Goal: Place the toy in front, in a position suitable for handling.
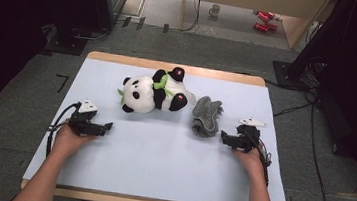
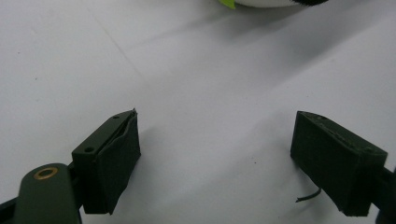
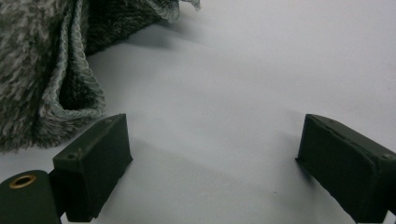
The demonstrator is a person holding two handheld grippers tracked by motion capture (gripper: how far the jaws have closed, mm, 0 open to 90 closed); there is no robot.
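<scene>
Nearest: both claws rest low on the pale table (image 1: pixel 159 169), held by hands at the near edge. L gripper (image 1: pixel 106 126) has jaws spread wide, nothing btwn them, bare tabletop in front. R gripper (image 1: pixel 224 137) also spread wide, empty. Just beyond the R claw, near its one jaw tip but apart from it, lies a crumpled grey knit cloth (image 1: pixel 206 116). Further back, ahead of the L claw and well apart: panda plush (image 1: pixel 152 95) on its side, beside the cloth.
</scene>
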